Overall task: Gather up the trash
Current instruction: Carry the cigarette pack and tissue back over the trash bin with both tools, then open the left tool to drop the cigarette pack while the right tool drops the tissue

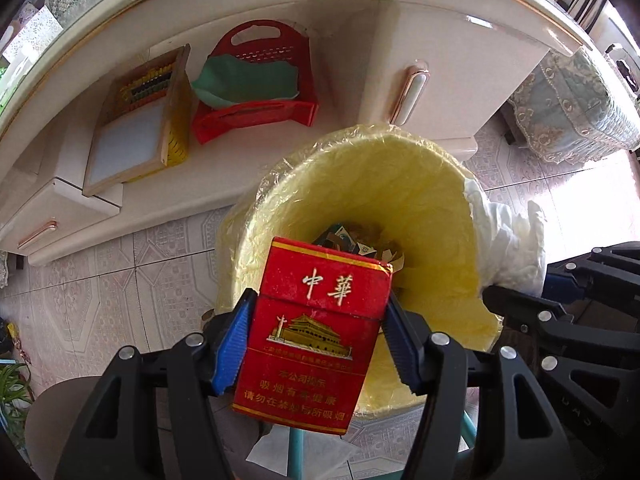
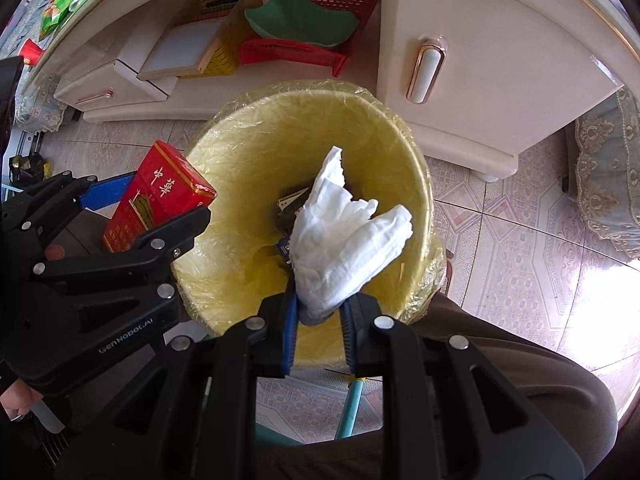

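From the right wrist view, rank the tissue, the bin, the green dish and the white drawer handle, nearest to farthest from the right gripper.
1. Tissue: clamped in the right gripper.
2. Bin: directly below, yellow liner.
3. Drawer handle and green dish: both beyond the bin, handle right, dish in the red rack; too close to call.

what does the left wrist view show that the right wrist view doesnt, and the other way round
Only the left wrist view: the front face of the red cardboard cigarette pack, clamped in the left gripper.

Only the right wrist view: the right gripper shut on the crumpled white tissue, a green snack bag, and a trouser leg.

Both: the yellow bin with clear plastic liner, trash at its bottom, the red plastic basket, and the white cabinet.
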`<state>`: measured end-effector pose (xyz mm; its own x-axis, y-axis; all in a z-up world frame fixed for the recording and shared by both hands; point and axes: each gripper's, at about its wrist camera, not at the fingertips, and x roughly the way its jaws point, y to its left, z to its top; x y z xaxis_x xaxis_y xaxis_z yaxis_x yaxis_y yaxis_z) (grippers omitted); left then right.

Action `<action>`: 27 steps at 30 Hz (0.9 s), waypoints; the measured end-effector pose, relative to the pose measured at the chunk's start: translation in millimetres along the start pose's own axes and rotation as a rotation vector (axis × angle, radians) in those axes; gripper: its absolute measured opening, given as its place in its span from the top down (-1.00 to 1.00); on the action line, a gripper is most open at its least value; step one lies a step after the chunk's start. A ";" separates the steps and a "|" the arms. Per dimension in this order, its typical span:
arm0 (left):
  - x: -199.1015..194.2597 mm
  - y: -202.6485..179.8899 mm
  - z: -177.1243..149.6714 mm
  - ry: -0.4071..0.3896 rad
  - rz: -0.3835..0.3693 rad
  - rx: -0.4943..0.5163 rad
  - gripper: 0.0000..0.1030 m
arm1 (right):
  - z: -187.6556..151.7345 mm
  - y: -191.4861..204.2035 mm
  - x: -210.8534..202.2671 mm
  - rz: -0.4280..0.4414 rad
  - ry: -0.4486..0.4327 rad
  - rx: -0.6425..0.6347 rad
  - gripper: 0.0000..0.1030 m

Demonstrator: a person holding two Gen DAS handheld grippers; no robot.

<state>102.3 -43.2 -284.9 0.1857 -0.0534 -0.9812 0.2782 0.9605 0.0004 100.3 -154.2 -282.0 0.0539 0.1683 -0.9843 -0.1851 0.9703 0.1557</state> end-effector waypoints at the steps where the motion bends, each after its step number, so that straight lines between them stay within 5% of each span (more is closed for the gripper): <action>1: 3.6 0.4 0.7 0.008 0.001 -0.003 -0.17 | 0.9 -0.8 3.6 0.001 0.007 -0.002 0.63; 27: 47.9 -2.8 9.3 0.092 -0.019 -0.014 -0.18 | 14.6 -8.2 48.6 0.033 0.119 -0.004 0.58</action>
<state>119.2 -51.0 -330.0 0.0927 -0.0464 -0.9946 0.2676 0.9633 -0.0200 118.7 -151.4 -329.9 -0.0694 0.1781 -0.9816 -0.1891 0.9638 0.1882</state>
